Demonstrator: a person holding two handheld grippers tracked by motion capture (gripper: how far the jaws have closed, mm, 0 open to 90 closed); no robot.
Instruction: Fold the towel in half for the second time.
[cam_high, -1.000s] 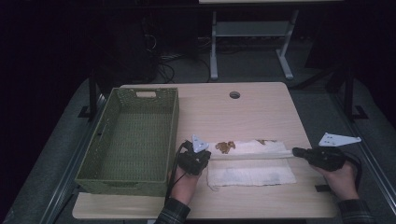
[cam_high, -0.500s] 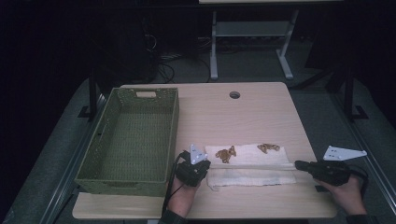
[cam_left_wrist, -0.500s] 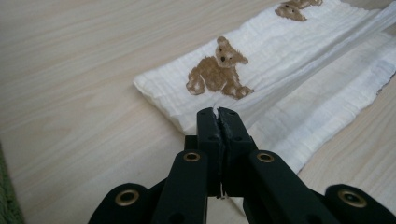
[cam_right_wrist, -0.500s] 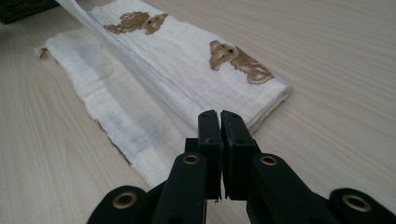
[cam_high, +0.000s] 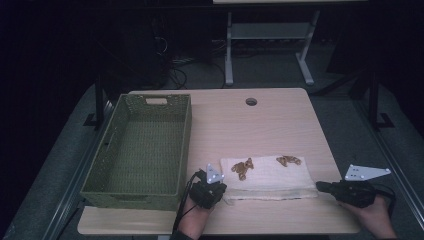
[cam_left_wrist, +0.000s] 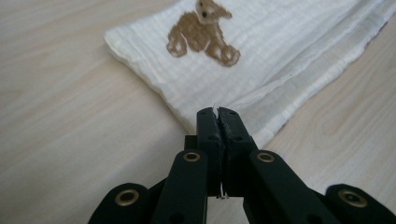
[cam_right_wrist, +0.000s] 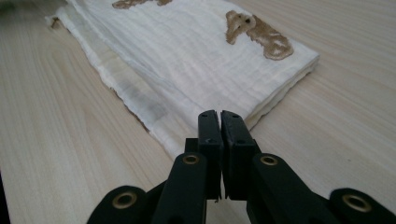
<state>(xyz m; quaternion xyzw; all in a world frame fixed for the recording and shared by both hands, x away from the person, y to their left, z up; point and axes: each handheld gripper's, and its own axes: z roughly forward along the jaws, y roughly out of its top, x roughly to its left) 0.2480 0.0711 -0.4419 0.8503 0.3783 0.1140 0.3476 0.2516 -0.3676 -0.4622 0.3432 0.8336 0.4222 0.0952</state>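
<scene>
- High view looks forward and down from above the table's near edge.
- Both gripper views sit low and close, sharing the folded cloth lower centre of the high view.

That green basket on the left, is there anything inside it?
The green basket looks empty: its woven floor shows bare in the high view. The strip just behind its near wall is hidden. The folded cloth with bear prints lies outside it, on the table.
</scene>
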